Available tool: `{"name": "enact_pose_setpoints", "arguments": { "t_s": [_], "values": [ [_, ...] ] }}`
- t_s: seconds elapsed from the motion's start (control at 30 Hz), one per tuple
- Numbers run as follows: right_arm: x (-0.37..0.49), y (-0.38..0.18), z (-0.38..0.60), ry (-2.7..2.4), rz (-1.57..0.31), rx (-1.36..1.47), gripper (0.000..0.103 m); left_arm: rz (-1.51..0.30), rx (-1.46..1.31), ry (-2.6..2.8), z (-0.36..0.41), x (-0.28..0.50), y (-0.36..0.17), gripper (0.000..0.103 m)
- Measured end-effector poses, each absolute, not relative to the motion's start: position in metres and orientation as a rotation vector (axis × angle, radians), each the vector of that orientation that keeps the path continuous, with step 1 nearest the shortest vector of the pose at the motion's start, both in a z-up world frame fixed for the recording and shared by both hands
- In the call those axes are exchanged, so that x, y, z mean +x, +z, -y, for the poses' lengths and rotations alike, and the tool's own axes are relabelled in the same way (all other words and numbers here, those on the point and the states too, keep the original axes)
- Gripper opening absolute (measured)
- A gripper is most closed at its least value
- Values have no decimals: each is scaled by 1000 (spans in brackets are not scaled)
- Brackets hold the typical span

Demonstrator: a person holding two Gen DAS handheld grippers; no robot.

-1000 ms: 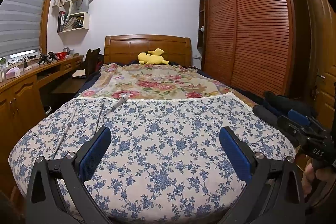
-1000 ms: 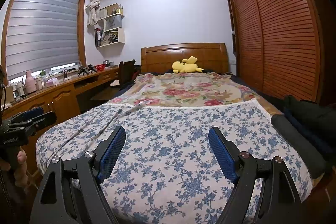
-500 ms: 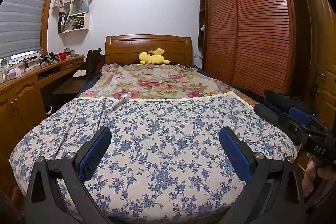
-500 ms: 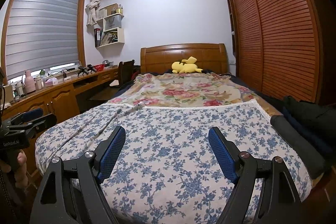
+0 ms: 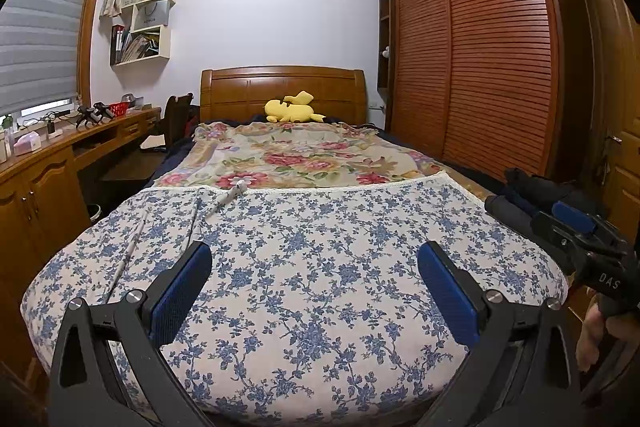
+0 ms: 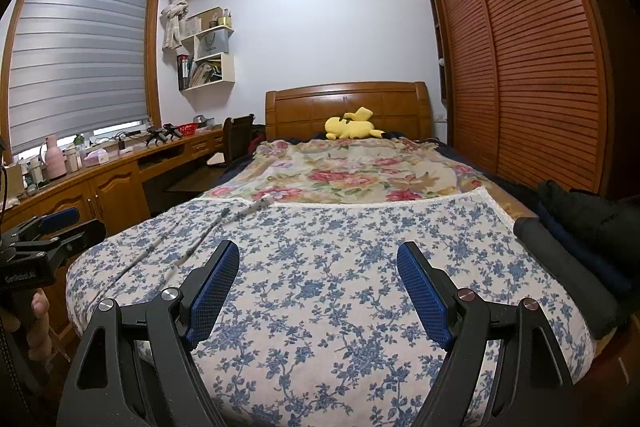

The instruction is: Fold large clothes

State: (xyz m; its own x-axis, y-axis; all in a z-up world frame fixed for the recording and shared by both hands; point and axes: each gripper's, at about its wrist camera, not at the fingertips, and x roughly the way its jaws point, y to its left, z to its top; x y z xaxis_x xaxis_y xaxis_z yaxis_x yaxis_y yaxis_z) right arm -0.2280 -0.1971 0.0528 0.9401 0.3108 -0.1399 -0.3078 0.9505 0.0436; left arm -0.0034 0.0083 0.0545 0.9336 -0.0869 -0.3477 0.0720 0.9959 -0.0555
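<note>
A large blue-flowered cloth (image 5: 320, 247) lies spread flat over the near half of the bed, also in the right wrist view (image 6: 340, 247). Dark clothes (image 6: 576, 227) lie piled at its right edge, seen in the left wrist view too (image 5: 536, 187). My left gripper (image 5: 314, 267) is open and empty, held above the cloth's near end. My right gripper (image 6: 318, 267) is open and empty, also above the near end. Each gripper shows at the other view's edge: the right one (image 5: 580, 235) and the left one (image 6: 44, 239).
A rose-patterned blanket (image 5: 296, 159) covers the far half of the bed, with a yellow plush toy (image 5: 292, 109) by the wooden headboard. A wooden desk (image 6: 100, 179) runs along the left. A slatted wardrobe (image 5: 480, 67) stands close on the right.
Both grippers have barely shifted; the view rose very slightly. Nothing was taken hold of or let go.
</note>
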Motion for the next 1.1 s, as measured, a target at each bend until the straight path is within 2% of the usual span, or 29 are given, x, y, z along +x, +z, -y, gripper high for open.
{"name": "enact_pose_setpoints", "arguments": {
  "t_s": [1.1],
  "values": [
    [-229,54,198,304,-149,29,83,-352,-28,-78,-5,-5,54,103]
  ]
}}
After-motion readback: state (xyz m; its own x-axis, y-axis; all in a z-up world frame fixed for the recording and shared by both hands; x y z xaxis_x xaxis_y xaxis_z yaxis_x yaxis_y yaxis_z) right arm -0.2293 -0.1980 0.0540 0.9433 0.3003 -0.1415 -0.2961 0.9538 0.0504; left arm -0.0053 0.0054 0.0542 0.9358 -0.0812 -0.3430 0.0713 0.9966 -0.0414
